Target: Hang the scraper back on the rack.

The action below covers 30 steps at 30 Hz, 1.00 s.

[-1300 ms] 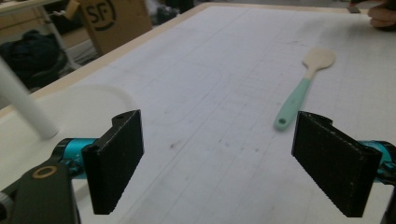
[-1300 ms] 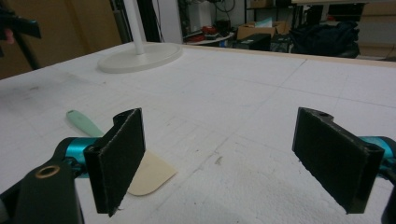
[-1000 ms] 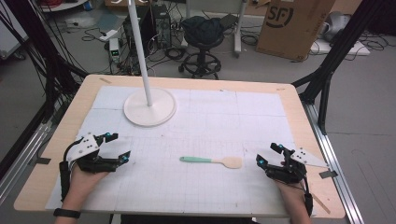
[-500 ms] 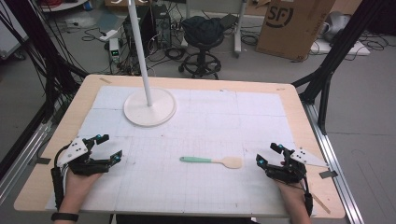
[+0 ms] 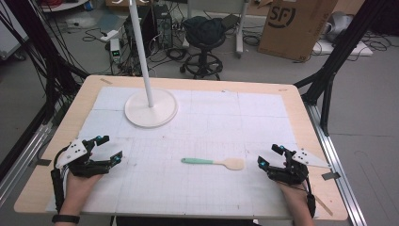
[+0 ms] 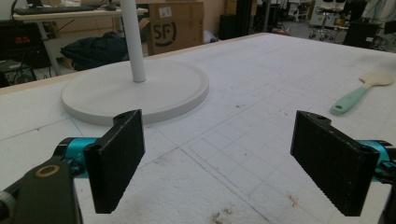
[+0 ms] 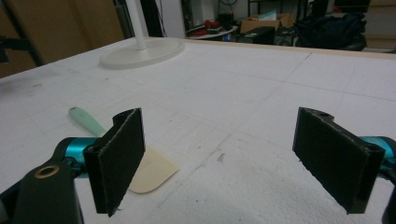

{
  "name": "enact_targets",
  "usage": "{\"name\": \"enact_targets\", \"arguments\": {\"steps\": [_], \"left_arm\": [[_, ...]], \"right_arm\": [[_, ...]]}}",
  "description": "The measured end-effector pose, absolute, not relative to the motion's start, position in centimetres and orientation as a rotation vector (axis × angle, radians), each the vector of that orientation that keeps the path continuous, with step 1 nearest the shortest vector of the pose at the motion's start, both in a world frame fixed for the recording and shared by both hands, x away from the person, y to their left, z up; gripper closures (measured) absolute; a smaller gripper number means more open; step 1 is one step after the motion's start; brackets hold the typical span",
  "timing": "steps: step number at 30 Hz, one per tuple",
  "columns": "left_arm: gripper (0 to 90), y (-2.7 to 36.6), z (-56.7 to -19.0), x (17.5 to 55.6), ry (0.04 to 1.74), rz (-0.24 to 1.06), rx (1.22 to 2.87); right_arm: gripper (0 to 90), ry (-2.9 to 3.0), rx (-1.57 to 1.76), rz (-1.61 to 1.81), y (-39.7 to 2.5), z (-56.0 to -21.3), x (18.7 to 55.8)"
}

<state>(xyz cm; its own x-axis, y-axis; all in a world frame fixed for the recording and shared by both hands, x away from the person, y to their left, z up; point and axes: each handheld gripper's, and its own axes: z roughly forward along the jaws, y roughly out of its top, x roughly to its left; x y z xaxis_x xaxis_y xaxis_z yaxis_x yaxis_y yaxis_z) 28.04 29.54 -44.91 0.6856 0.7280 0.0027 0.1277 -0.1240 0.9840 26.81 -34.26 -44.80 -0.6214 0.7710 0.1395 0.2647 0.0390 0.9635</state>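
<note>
Spatula [image 5: 214, 163] lies flat on the white gridded mat [image 5: 207, 122] in the high view, near the front edge and a little right of centre, mint handle pointing left and pale blade to the right. Nobody has touched it yet. The right gripper [image 5: 270, 156] rests just beside the blade with its jaws apart; the left gripper [image 5: 108, 148] sits well apart from it near the left edge, jaws spread too. A lamp base [image 5: 150, 108] stands further back.

Left gripper view: both black jaws stand wide with nothing between them, and the spatula [image 6: 359, 92] lies far off to the right.

Right gripper view: jaws wide and empty, the blade [image 7: 152, 172] lying partly behind the left jaw, not between the two.

I'd judge the pick-up hasn't begun; approach, grasp and everything after are left
</note>
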Motion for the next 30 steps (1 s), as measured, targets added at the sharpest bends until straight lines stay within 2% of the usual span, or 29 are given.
{"name": "enact_targets", "arguments": {"steps": [7,20,30], "left_arm": [[18.0,29.5,-44.9,28.0,0.702,0.597,1.648],[18.0,29.5,-44.9,28.0,0.708,0.594,1.642],[17.7,29.5,-44.9,28.0,0.708,0.596,1.643]], "right_arm": [[15.6,2.017,0.957,1.594,-33.2,-44.1,27.7],[26.1,2.313,0.722,1.562,-27.9,-42.6,30.7],[27.2,2.439,0.643,1.509,-24.5,-42.9,32.0]]}}
